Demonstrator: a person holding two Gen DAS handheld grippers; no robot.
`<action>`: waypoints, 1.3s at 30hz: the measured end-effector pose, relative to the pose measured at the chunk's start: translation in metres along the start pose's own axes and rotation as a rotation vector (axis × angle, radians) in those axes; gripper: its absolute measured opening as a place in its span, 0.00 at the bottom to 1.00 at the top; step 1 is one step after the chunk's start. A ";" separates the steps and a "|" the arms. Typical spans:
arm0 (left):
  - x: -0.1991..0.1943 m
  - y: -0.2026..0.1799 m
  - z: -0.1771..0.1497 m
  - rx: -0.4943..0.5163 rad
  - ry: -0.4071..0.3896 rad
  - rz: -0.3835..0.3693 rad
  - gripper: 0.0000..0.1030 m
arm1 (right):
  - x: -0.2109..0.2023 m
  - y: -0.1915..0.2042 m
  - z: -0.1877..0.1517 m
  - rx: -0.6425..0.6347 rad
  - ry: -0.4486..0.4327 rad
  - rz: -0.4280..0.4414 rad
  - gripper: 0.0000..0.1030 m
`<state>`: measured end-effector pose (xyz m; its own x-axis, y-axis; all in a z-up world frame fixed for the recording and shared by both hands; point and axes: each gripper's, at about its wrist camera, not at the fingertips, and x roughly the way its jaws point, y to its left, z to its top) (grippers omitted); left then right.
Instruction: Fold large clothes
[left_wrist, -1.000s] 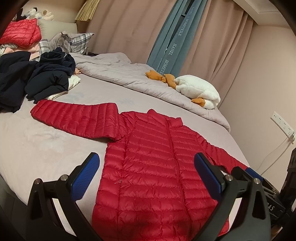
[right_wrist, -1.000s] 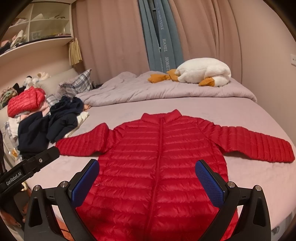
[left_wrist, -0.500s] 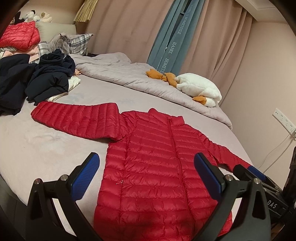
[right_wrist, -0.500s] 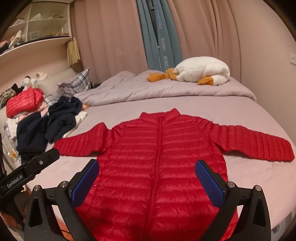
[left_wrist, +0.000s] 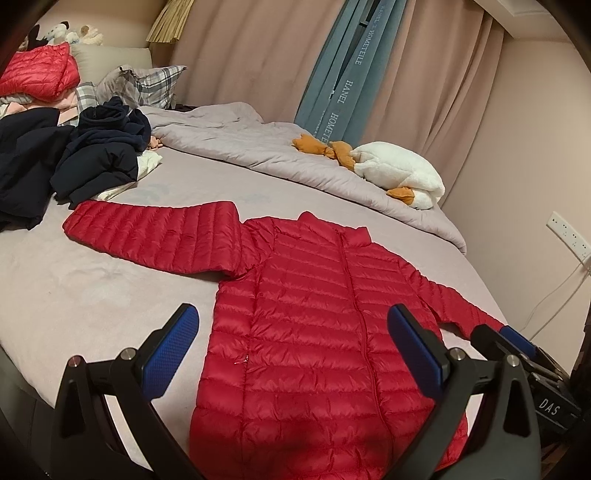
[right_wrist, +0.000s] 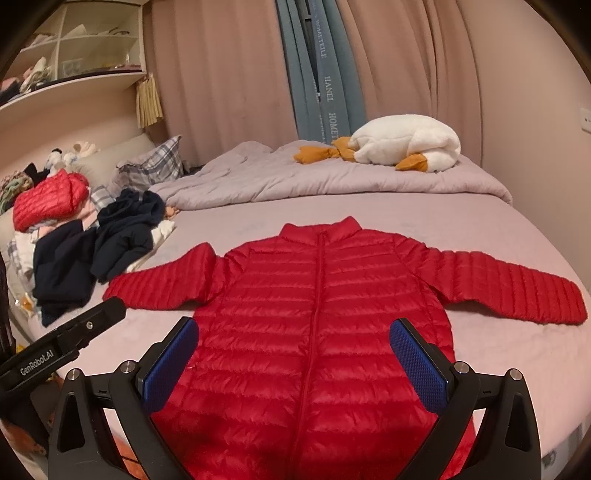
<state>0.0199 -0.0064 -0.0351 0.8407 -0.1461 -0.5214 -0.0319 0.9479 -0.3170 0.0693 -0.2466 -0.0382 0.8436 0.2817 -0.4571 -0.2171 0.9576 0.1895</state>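
Both tools crept slightly nearer; red jacket (right_wrist: 317, 332) lies flat on bed (right_wrist: 517, 369), sleeves spread. Left tool (left_wrist: 291, 350) and right tool (right_wrist: 293, 362) apart, empty.

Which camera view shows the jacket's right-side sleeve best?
The right wrist view: there the sleeve lies fully visible, stretched out on the bed. In the left wrist view this sleeve is foreshortened and its end is hidden behind the gripper parts.

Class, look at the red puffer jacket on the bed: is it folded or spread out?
Spread out. The red puffer jacket lies flat, front up and zipped, on the bed, both sleeves stretched sideways, nothing folded over.
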 end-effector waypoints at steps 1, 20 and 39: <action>0.000 0.000 0.000 0.000 -0.001 -0.001 0.99 | 0.000 0.000 0.000 0.002 -0.001 -0.002 1.00; 0.002 -0.005 -0.003 0.027 0.005 0.005 0.99 | 0.001 -0.004 -0.003 0.014 -0.002 -0.009 1.00; 0.005 -0.007 -0.002 0.033 0.014 -0.002 0.99 | 0.002 -0.006 -0.002 0.021 -0.004 -0.013 1.00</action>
<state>0.0234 -0.0138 -0.0367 0.8333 -0.1521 -0.5315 -0.0120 0.9562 -0.2924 0.0713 -0.2513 -0.0416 0.8484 0.2688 -0.4561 -0.1958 0.9597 0.2013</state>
